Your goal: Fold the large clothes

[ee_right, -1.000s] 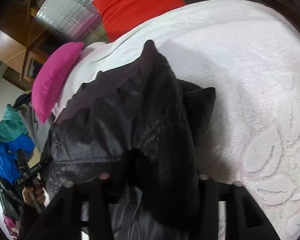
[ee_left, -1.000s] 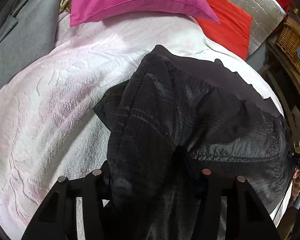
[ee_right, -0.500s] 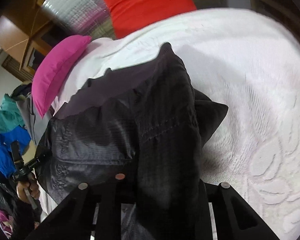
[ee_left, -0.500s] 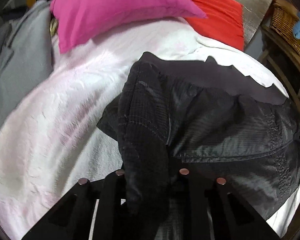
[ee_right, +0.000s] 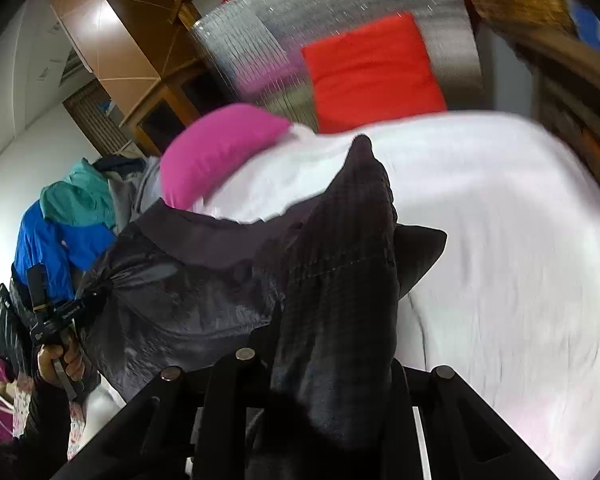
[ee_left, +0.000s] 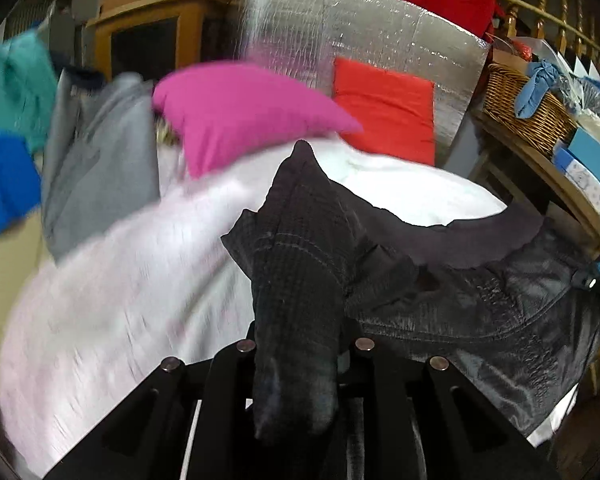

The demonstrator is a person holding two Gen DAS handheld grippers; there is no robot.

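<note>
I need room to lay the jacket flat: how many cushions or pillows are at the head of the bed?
2. A magenta pillow lies on the white bedspread at its far left; a red-orange square cushion leans against the silver foil panel. Others may be hidden.

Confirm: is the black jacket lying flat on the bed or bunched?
Bunched. The black jacket is gathered into ridges and pinched in both the left gripper and right gripper, above the white bedspread.

A silver foil panel (ee_left: 364, 36) is standing at the bed's (ee_left: 120, 300) head edge, wooden cabinets (ee_right: 112, 40) are rising behind, and a white wall (ee_right: 16, 128) is catching light.
</note>
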